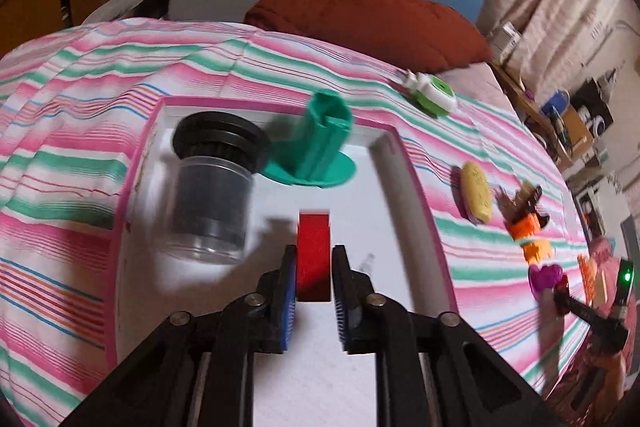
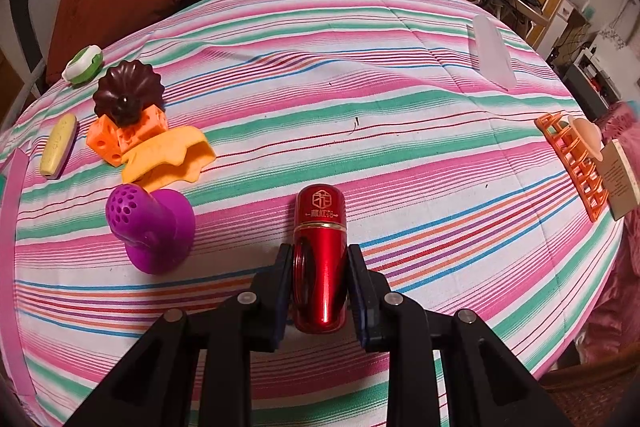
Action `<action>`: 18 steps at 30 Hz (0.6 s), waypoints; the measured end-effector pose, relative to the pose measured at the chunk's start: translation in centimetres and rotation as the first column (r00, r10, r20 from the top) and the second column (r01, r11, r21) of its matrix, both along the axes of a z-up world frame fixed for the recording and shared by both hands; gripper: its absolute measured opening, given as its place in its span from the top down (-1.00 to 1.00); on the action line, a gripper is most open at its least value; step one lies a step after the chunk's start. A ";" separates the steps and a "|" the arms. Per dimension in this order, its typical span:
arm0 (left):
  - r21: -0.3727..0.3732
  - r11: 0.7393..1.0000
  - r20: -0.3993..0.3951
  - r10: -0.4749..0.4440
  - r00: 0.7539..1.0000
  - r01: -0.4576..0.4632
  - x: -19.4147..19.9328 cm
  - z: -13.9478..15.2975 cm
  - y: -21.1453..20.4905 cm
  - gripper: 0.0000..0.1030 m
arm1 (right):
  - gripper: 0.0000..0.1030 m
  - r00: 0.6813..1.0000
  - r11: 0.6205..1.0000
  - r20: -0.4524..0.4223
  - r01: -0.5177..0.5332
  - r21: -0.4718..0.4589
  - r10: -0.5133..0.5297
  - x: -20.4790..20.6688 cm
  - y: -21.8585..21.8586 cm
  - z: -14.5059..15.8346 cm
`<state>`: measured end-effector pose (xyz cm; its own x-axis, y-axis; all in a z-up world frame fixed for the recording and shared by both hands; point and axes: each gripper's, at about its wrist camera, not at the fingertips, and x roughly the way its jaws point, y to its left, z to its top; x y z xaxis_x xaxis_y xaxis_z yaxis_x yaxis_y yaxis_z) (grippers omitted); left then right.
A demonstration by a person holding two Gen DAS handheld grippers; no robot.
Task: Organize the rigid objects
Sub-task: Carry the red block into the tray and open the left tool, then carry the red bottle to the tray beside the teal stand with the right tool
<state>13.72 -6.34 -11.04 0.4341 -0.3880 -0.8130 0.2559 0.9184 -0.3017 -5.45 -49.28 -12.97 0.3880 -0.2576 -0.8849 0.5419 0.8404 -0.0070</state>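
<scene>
In the left wrist view, my left gripper [image 1: 314, 251] is shut on a red block [image 1: 314, 251] and holds it over a white tray with a pink rim [image 1: 392, 195]. In the tray stand a clear jar with a black lid [image 1: 214, 187] and a teal plastic piece [image 1: 320, 147]. In the right wrist view, my right gripper [image 2: 320, 251] is shut on a red metal capsule [image 2: 320, 255], low over the striped bedspread [image 2: 360, 75]. A purple perforated toy [image 2: 150, 227] lies just to its left.
On the bedspread lie orange cube blocks [image 2: 128, 135], a brown fluted mould [image 2: 128, 91], a yellow-orange wavy piece [image 2: 172, 159], a yellow bar [image 2: 58, 147], a green-white round case [image 2: 84, 64], a clear lid [image 2: 492, 51] and an orange rack [image 2: 576, 163]. A rust pillow [image 1: 360, 11] lies behind.
</scene>
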 end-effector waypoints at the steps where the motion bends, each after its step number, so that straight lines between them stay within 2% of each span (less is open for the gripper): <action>1: -0.007 1.000 -0.003 0.016 1.000 -0.016 0.1 0.0 0.3 0.45 | 0.49 1.000 1.000 0.000 0.000 0.000 0.000 0.0 0.0 0.0; 4: -0.056 0.998 -0.016 0.026 1.000 -0.027 -0.2 0.0 1.3 0.37 | 0.49 1.000 1.000 0.001 0.000 0.000 0.000 -0.1 0.0 0.0; 11: -0.070 0.997 0.020 0.024 1.000 -0.022 -3.4 0.9 1.8 0.36 | 0.49 1.000 1.000 -0.002 -0.005 -0.002 0.005 -0.3 0.1 -0.1; 18: -0.087 0.996 0.018 0.001 1.000 0.000 -6.0 1.4 1.7 0.36 | 0.49 0.998 0.998 0.040 -0.045 0.047 0.043 -0.6 0.9 0.0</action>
<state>7.70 -4.62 -9.67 0.4482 -0.4570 -0.7683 0.2615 0.8889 -0.3762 -6.05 -48.38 -12.96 0.4328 -0.1976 -0.8796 0.5035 0.8623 0.0540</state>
